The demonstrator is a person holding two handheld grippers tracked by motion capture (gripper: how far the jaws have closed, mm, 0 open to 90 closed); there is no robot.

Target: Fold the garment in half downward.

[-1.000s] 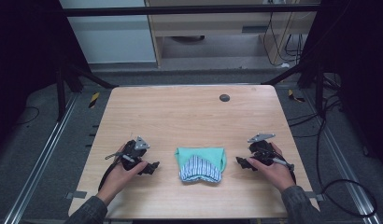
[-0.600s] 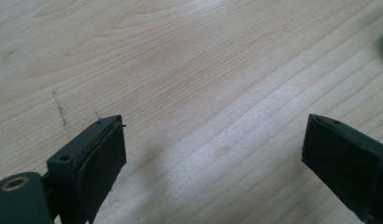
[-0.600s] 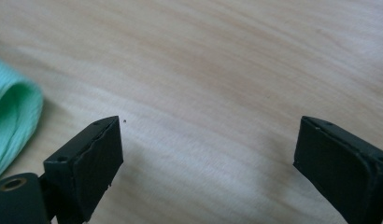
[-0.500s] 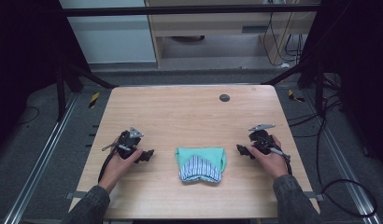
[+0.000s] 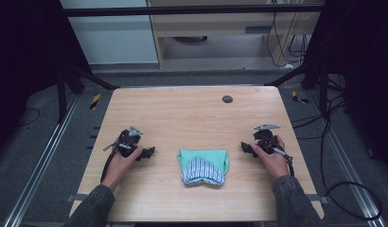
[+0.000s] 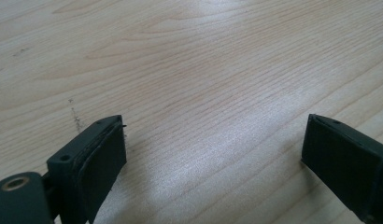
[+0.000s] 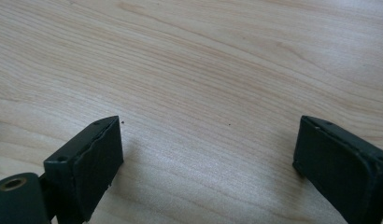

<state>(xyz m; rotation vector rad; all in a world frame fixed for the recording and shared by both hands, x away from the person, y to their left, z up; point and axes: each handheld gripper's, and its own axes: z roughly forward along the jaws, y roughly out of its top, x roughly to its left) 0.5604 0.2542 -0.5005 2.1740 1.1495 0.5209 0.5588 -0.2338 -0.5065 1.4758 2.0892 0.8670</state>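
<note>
Folded teal cloth [image 5: 203,165] with its striped lining showing lay between my spread left tool [image 5: 148,152] and right tool [image 5: 244,147], bare desk [image 5: 192,113] beyond.

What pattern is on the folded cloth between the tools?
The folded cloth is mint green with a blue-and-white striped part, clearest in the high view.

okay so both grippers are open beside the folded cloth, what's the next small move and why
Probably bring the left hand-held gripper inward to the folded cloth. Both hand-held grippers are open over bare table, the right hand-held gripper flanks the other side, and neither touches the cloth.
</note>
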